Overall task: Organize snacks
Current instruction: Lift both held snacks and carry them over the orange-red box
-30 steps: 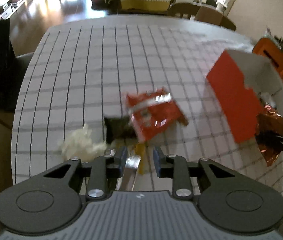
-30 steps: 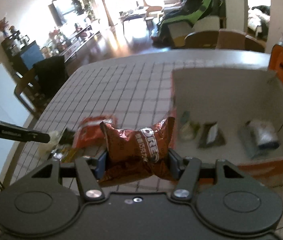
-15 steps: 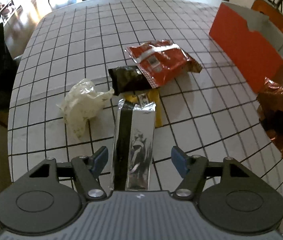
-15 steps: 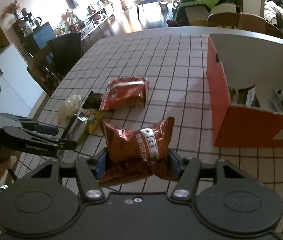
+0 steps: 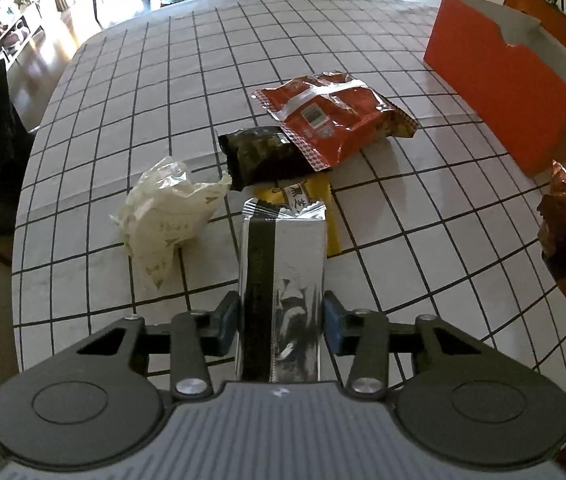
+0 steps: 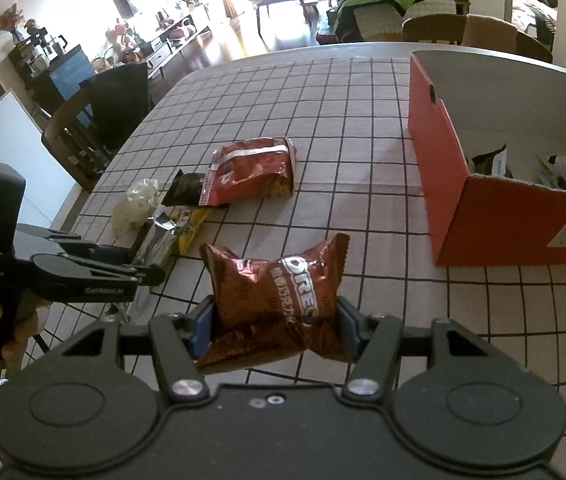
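Tilting downward, left tool [image 5: 281, 316] (silver packet [image 5: 283, 280] pinched)

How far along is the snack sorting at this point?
Partly done. A few packets already lie inside the orange box. In hand: the right gripper grips an Oreo packet; the left gripper, jaws just closing, has a silver packet between its pads. Left on the table: red packet, black packet, yellow packet and white wrapper.
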### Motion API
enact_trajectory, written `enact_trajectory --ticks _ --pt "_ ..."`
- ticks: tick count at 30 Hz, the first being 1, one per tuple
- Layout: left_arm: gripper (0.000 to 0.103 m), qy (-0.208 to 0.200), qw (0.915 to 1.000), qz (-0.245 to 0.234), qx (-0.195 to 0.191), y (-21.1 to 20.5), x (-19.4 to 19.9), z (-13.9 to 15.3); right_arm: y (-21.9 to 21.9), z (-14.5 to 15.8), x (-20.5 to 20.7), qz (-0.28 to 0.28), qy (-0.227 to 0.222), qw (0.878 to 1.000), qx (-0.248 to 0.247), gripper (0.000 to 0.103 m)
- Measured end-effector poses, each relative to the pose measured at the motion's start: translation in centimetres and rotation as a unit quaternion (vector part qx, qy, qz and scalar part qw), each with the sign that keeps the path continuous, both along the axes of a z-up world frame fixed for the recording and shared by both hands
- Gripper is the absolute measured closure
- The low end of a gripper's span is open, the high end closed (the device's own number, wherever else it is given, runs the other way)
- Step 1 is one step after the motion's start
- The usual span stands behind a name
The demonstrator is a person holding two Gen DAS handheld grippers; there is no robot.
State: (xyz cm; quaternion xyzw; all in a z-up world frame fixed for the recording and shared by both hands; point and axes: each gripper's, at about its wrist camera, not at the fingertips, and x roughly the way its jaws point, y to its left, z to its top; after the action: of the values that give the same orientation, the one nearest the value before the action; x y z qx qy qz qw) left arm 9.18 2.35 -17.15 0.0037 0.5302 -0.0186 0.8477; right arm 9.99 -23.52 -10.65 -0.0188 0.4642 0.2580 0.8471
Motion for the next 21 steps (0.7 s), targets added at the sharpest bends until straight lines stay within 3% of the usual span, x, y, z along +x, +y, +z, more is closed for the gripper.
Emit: enact_trajectory --ticks 8,21 --pt "0.061 -0.001 0.9998 0.017 -0.014 0.6 -0.6 0.7 -0.2 0.2 0.2 -0.012 0.001 1.000 0.005 0.043" --pt "0.061 -0.033 0.9986 0.019 -0.035 -0.3 -1.3 6.0 -1.6 2.4 0.5 -0.028 -0.022 0.999 0.016 0.043"
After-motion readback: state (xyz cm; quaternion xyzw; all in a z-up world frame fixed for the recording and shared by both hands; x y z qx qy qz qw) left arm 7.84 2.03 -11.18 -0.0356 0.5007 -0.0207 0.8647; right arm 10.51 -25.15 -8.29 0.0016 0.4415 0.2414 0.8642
